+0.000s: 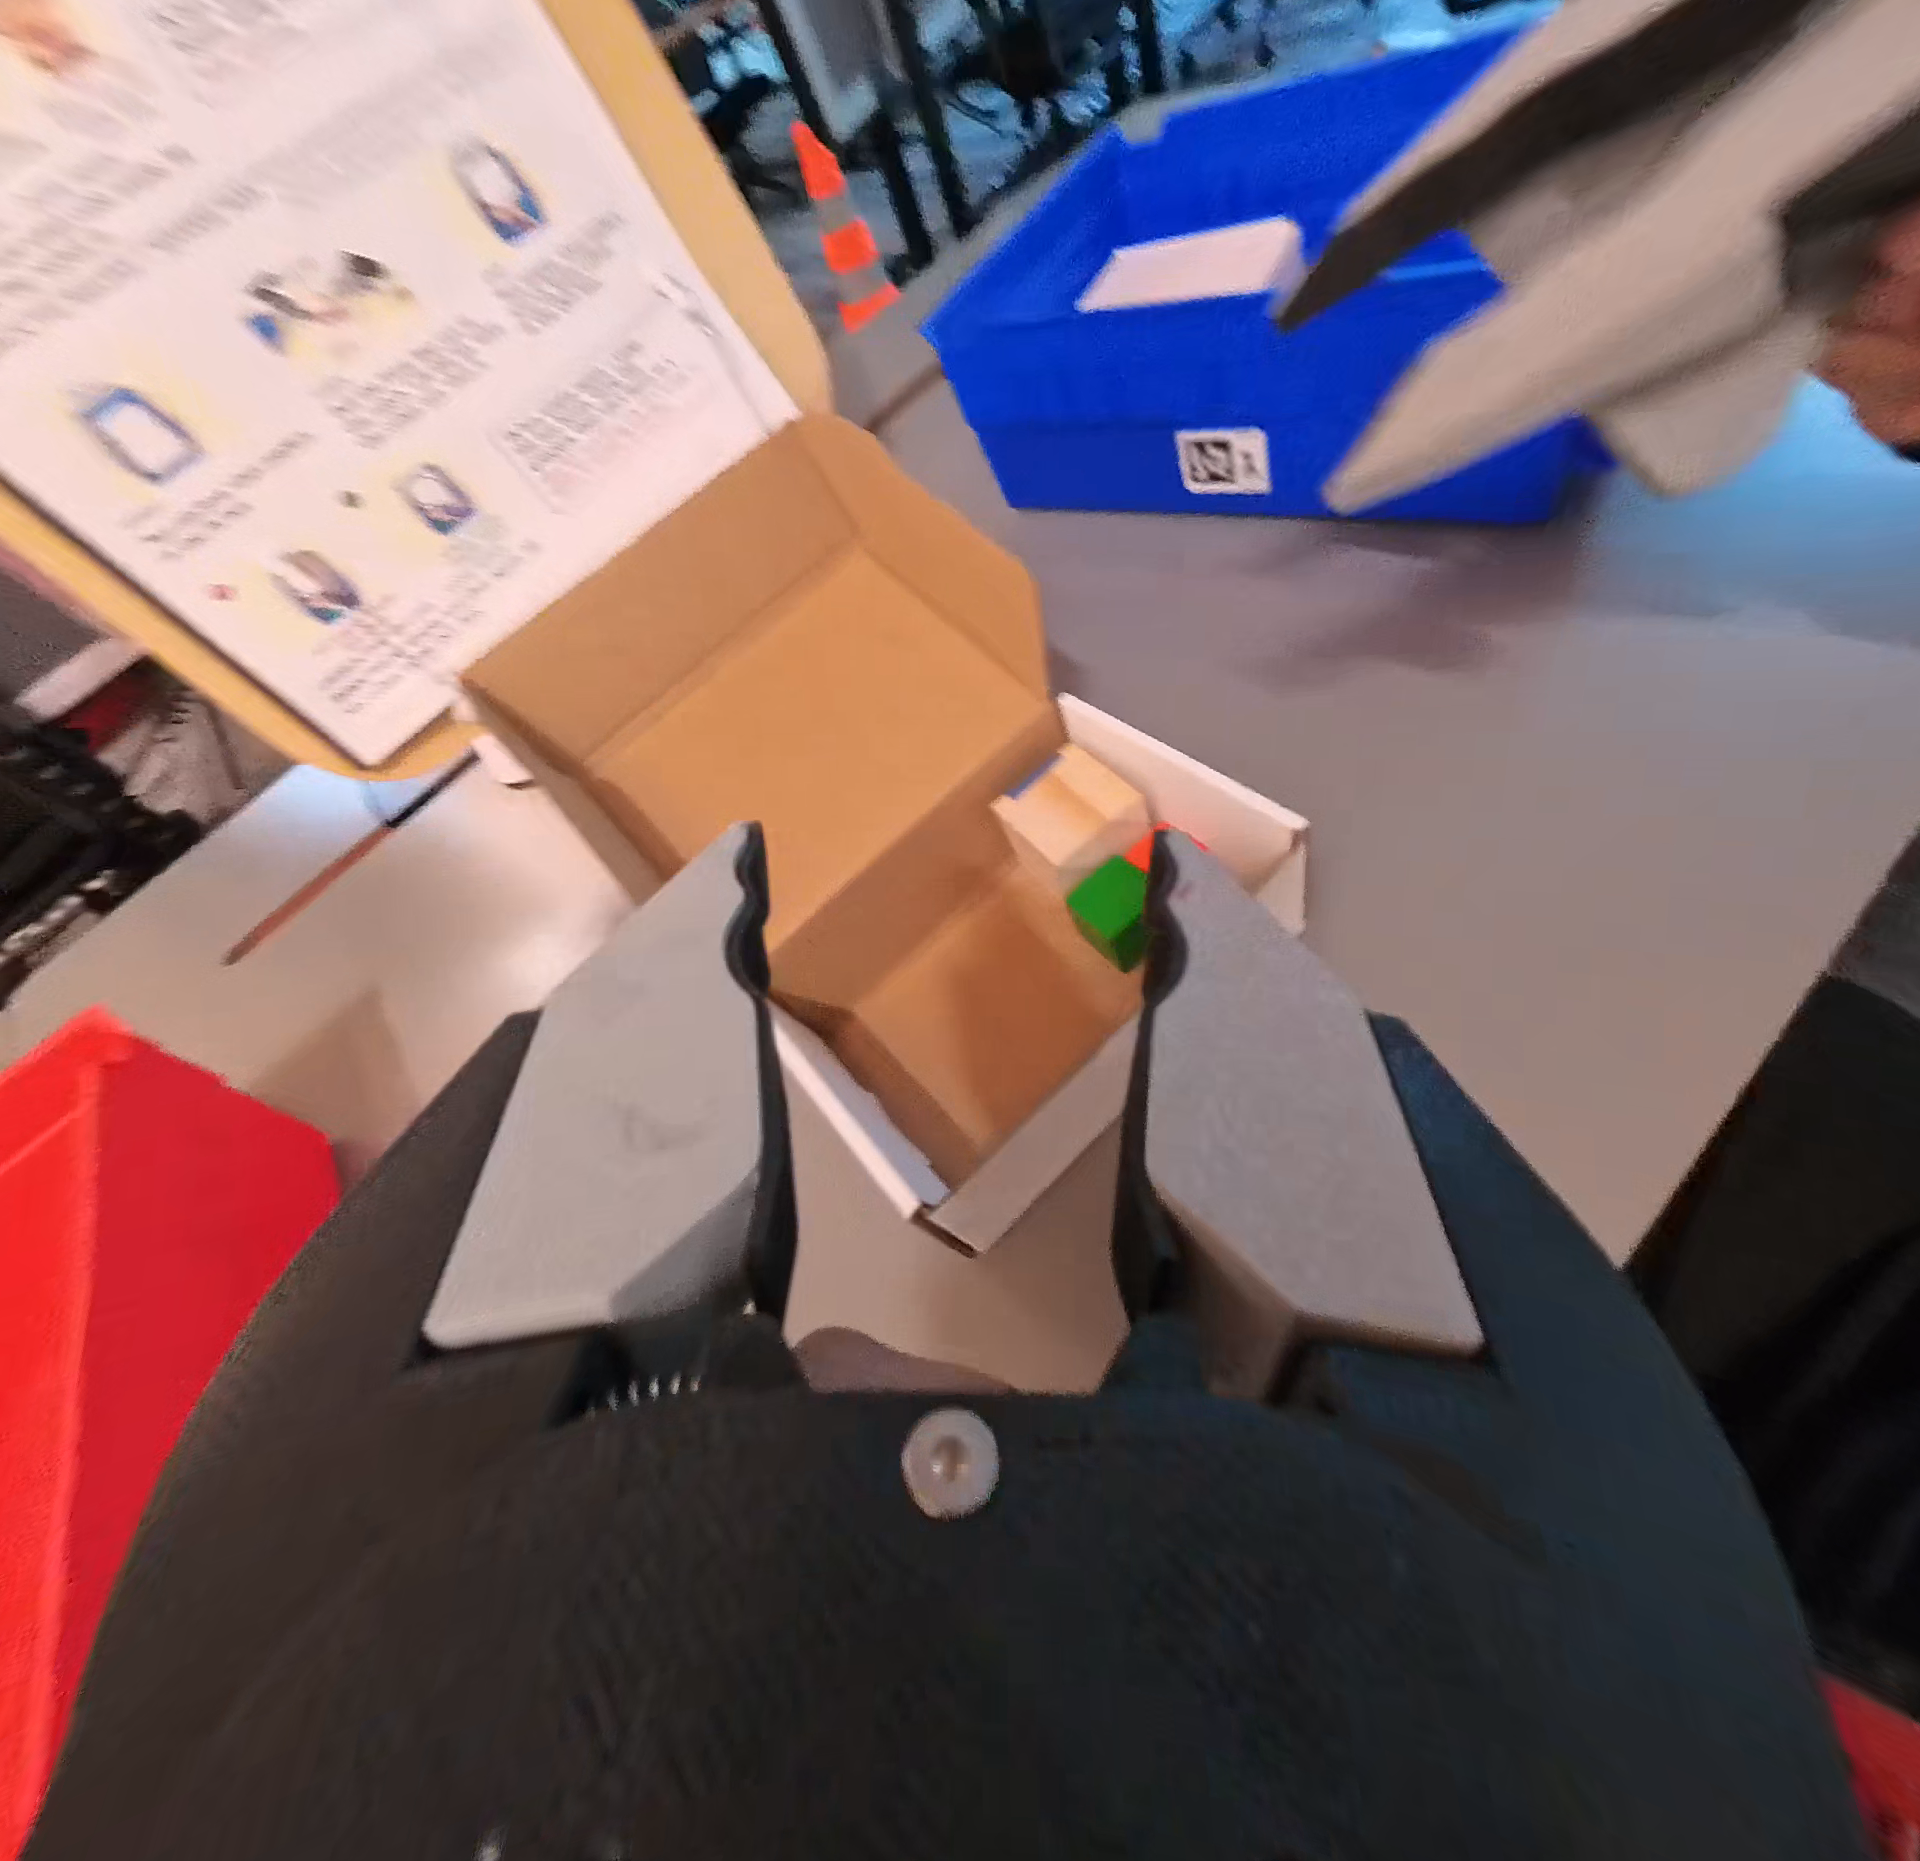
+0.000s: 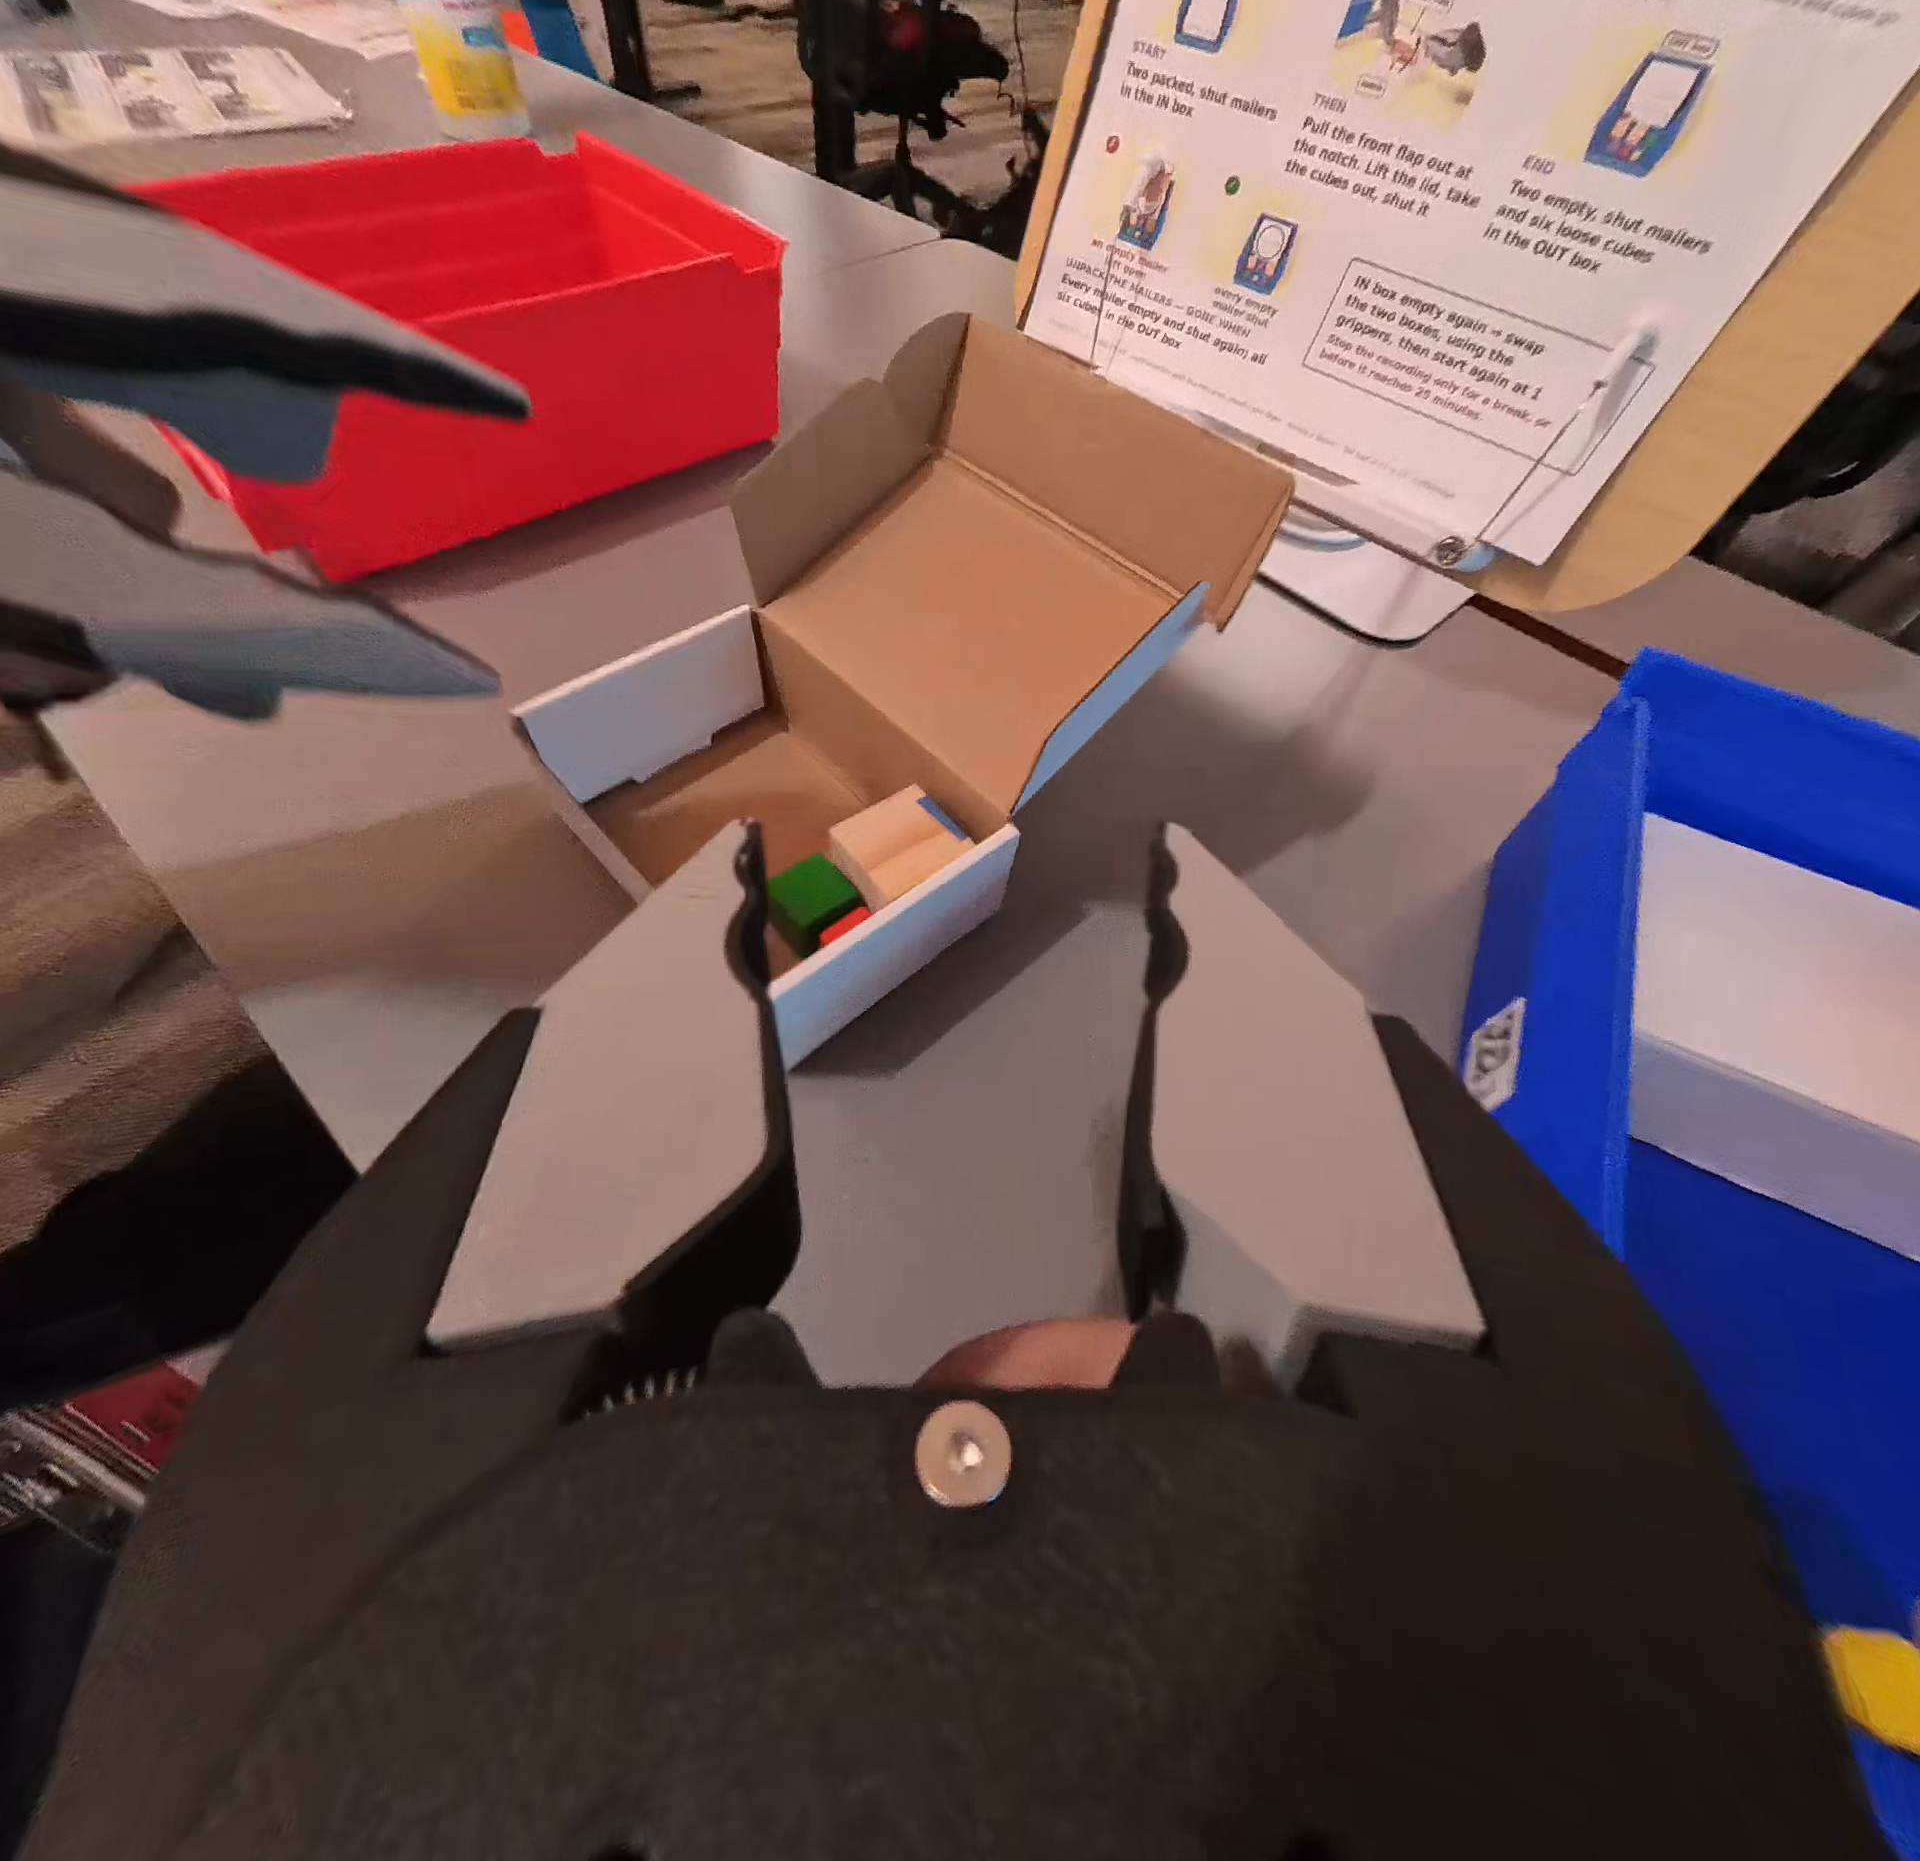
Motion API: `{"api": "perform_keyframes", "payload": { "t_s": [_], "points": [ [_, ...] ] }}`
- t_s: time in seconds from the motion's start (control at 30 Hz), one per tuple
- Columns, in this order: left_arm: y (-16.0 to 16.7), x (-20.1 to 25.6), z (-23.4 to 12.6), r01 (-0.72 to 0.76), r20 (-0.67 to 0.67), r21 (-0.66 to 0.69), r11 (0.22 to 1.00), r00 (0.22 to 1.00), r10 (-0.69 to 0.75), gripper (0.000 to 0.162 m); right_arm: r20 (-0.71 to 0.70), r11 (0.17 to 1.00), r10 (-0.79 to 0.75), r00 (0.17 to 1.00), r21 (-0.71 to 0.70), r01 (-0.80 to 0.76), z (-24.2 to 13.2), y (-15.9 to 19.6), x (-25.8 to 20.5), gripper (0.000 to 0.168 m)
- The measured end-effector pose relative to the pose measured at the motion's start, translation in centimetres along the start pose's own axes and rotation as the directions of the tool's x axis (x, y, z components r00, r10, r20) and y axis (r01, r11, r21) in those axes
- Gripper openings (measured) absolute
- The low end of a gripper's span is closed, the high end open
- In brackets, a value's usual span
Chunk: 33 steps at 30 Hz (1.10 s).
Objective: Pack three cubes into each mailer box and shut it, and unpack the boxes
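Right wrist view: an open mailer box [image 2: 883, 710], white outside and brown inside, is seen on a grey table [image 2: 1299, 772], its lid [image 2: 1039, 481] standing upright at the far side. Three cubes are packed into its near right corner: a green cube [image 2: 810, 897], a red cube [image 2: 844, 926] mostly hidden beside it, and a pale wooden cube [image 2: 894, 845] just behind. The right gripper [image 2: 956, 855] is held above the table just near the box, jaws apart and empty. The left gripper [image 2: 499, 544] is seen at the left edge, jaws also apart and empty. A red bin [image 2: 582, 284] is seen at the far left (no contents visible), and a blue bin [image 2: 1558, 980] with a white box [image 2: 1766, 1032] inside at the right. An instruction sheet [image 2: 1455, 201] is propped behind. Judged from this, the cubes may be hard to grip because they are crowded against the wall; a finger could catch the rim and push the light box, or the lid could fall forward.
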<state>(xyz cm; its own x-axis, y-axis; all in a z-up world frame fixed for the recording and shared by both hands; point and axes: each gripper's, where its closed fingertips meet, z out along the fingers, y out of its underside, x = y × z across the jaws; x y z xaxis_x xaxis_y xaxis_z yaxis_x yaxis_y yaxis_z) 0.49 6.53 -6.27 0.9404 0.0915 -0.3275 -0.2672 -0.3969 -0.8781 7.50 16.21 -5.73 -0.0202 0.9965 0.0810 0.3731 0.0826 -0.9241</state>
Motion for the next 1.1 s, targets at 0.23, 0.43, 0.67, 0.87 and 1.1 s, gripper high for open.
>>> {"api": "perform_keyframes", "payload": {
  "t_s": [0.23,0.43,0.67,0.87,1.1],
  "points": [
    [-2.0,-2.7,-4.0,-0.034,0.181,0.113,0.993,0.983,0.013,0.068,-0.104,0.983,-0.084,0.991,0.152,0.099,-4.8,-3.3,-0.2,0.074],
    [-3.5,-4.8,-7.6,-0.080,0.273,0.194,0.978,0.962,0.024,0.063,-0.167,0.960,-0.063,0.984,0.259,0.105,-7.6,-5.3,0.8,0.070],
    [-5.5,-10.4,-15.1,-0.064,0.437,0.368,0.928,0.892,-0.112,0.061,-0.248,0.919,-0.029,0.968,0.375,0.124,-13.0,-7.6,2.0,0.069],
    [-5.6,-12.4,-19.0,-0.029,0.447,0.460,0.887,0.871,-0.204,0.059,-0.294,0.854,0.015,0.956,0.501,0.140,-17.4,-8.9,2.8,0.062],
    [-5.4,-12.0,-18.1,-0.018,0.427,0.446,0.895,0.883,-0.196,0.061,-0.248,0.844,0.089,0.965,0.533,0.059,-17.3,-8.9,3.6,0.072]
  ]
}}
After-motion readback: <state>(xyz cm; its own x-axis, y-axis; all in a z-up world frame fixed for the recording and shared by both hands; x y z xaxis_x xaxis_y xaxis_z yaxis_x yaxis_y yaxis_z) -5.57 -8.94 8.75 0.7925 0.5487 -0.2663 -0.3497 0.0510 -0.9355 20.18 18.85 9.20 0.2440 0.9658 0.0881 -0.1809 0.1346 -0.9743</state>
